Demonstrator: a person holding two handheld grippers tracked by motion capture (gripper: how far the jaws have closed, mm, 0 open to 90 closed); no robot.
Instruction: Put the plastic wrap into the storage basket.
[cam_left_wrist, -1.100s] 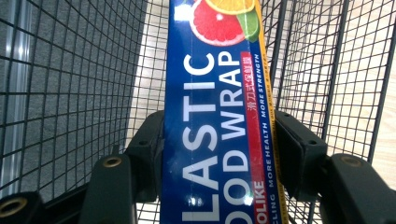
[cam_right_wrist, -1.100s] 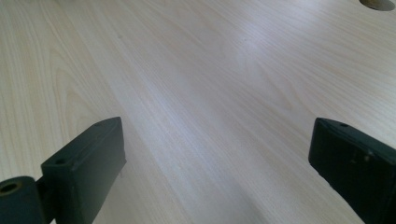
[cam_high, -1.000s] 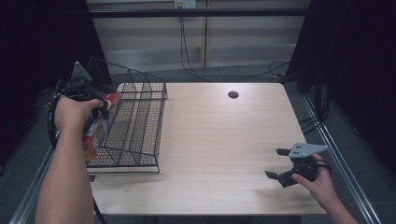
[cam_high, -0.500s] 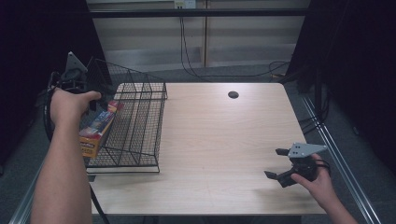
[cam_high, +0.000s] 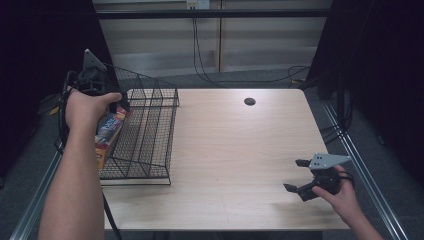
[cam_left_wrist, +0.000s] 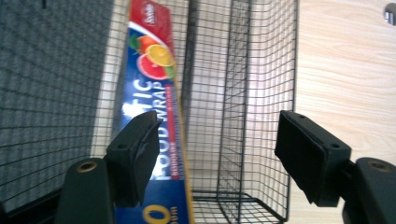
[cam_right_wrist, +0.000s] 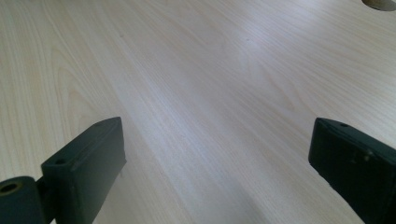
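One box of food wrap being let go beside the wire basket

Two black jaws of the left gripper (cam_left_wrist: 217, 163) are being seen standing apart in the left gripper view, with the food wrap box (cam_left_wrist: 152, 107) lying just past the near jaw and no pad pressing on it; the jaws have just been opening. The box is being shown leaning along the outer left wall of the wire basket (cam_high: 150, 130), at the left edge of the table (cam_high: 240, 150), whether it is touching the mesh cannot be told. It is being judged as a light, stiff cardboard carton with a glossy, somewhat slippery print. A hold across the narrow faces near mid-length is being judged best, since an end grip would let the long box swing.

Farther off, the right gripper (cam_high: 303, 176) is being held low over the bare tabletop near the right front corner, jaws spread wide and empty.

Against the earlier frames, the box is no longer being clamped upright in the left gripper; it is lying lower against the basket, while the left hand (cam_high: 87, 107) is being seen higher and farther back. The right gripper is being seen unchanged.
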